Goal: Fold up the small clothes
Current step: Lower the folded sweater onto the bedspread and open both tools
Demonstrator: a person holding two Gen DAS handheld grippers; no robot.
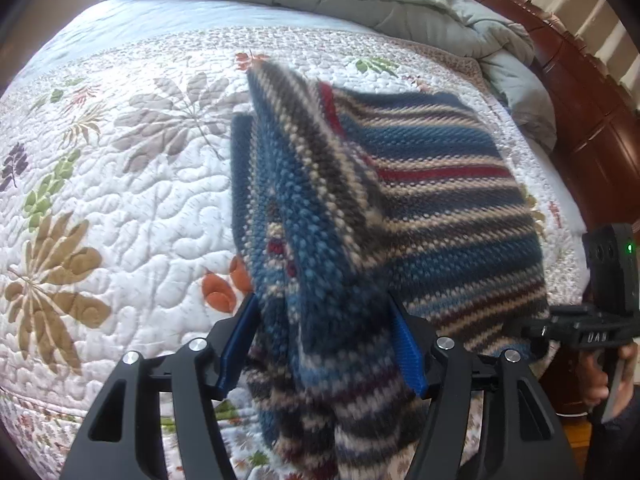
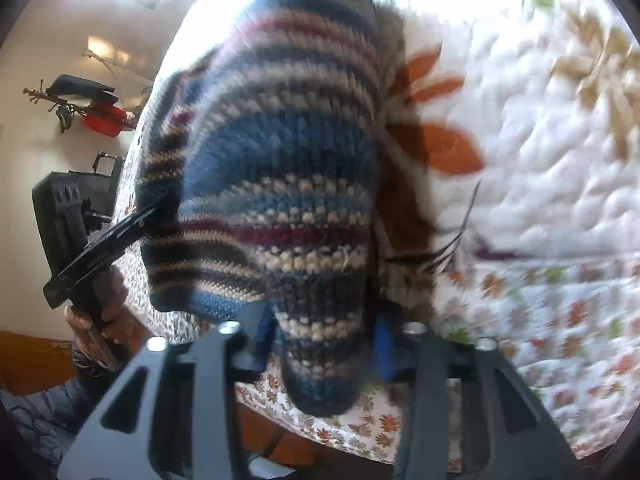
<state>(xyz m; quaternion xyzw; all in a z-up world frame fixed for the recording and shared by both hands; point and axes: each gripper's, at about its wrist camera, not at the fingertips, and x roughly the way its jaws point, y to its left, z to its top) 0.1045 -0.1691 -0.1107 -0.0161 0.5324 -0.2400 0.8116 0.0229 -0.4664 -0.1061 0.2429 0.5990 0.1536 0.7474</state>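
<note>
A striped knit sweater [image 1: 420,184] in blue, cream, grey and red lies partly on the quilted bed, its near edge lifted. My left gripper [image 1: 320,344] is shut on a bunched fold of the sweater between its blue pads. My right gripper [image 2: 324,348] is shut on another part of the sweater [image 2: 280,152], which hangs up over the lens and looks blurred. The right gripper also shows in the left wrist view [image 1: 588,332], at the sweater's right edge. The left gripper shows in the right wrist view [image 2: 104,240], at the sweater's left edge.
The bed has a white floral quilt [image 1: 120,184]. A rumpled grey-green comforter [image 1: 400,4] lies at the far end. A dark wooden bed frame [image 1: 592,120] runs along the right. A wall shelf with red items [image 2: 100,116] is in the right wrist view.
</note>
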